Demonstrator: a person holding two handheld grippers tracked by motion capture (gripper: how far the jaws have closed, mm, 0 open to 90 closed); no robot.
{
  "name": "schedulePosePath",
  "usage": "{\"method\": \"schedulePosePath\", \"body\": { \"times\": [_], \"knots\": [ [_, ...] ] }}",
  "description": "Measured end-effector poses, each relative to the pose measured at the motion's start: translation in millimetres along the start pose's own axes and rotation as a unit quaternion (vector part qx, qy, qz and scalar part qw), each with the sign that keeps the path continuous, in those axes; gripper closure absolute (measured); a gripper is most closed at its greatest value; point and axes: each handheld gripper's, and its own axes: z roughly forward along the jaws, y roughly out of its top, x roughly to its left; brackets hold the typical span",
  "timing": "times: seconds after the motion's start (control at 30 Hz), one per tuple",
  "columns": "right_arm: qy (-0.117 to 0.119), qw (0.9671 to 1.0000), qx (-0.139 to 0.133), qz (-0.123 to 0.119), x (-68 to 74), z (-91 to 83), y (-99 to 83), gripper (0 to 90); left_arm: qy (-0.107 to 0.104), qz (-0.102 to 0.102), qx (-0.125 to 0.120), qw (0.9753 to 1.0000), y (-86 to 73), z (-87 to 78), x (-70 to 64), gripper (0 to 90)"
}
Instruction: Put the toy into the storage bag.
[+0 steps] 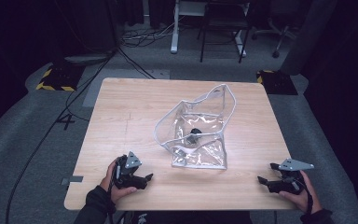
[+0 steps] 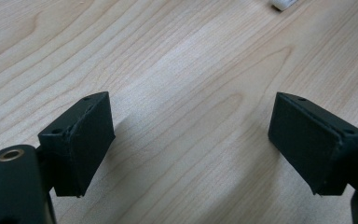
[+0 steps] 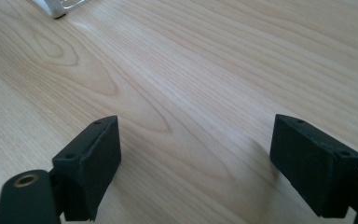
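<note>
Your left gripper (image 1: 142, 179) and right gripper (image 1: 266, 181) rest near the front edge of the pale wooden table (image 1: 121, 121), jaws spread, empty. The clear, white-trimmed plastic pouch (image 1: 198, 133) sits mid-table: light, floppy, slippery. Pinch its stiffer piped rim.

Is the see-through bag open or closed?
Open. The clear bag stands on the table with its white-edged mouth gaping wide, and a small dark thing shows inside.
</note>
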Motion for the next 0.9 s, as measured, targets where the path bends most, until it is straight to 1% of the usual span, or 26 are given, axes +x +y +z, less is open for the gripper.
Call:
{"method": "schedulePosePath", "body": {
  "times": [0.03,0.07,0.17,0.2,0.5,0.53,0.63,0.73,0.9],
  "knots": [
    [-0.002,0.9999,-0.010,0.004,-2.2,-1.9,-4.5,16.3,0.000,0.001,0.000,1.0000,0.1,0.1,0.2,14.4],
    [-0.001,1.0000,-0.007,0.004,-4.0,-4.8,-6.5,16.3,-0.002,-0.001,0.000,1.0000,0.1,0.3,0.2,14.3],
    [-0.008,0.9999,-0.010,0.011,-7.1,-8.1,-10.2,16.3,-0.001,0.000,0.001,1.0000,0.2,0.3,0.3,14.3],
    [-0.010,0.9998,-0.007,0.012,-8.1,-9.0,-10.8,16.4,-0.001,0.000,0.001,1.0000,0.2,0.3,0.3,14.3],
    [-0.010,0.9998,-0.010,0.016,-8.2,-8.8,-10.9,17.0,0.001,-0.001,0.000,1.0000,0.4,0.7,0.1,14.3],
    [-0.011,0.9998,-0.009,0.014,-8.8,-8.8,-10.9,17.0,0.002,-0.001,0.000,1.0000,0.4,0.7,0.1,14.3],
    [-0.018,0.9996,-0.008,0.022,-8.7,-8.4,-10.3,16.6,0.002,-0.001,-0.001,1.0000,0.4,0.6,0.0,14.3],
    [-0.023,0.9994,-0.008,0.024,-8.7,-8.2,-10.2,16.4,0.002,-0.001,-0.001,1.0000,0.4,0.6,0.0,14.3],
    [-0.023,0.9994,-0.008,0.026,-9.1,-8.3,-10.2,16.6,0.004,-0.002,-0.001,1.0000,0.5,0.8,-0.1,14.2]
  ]
}}
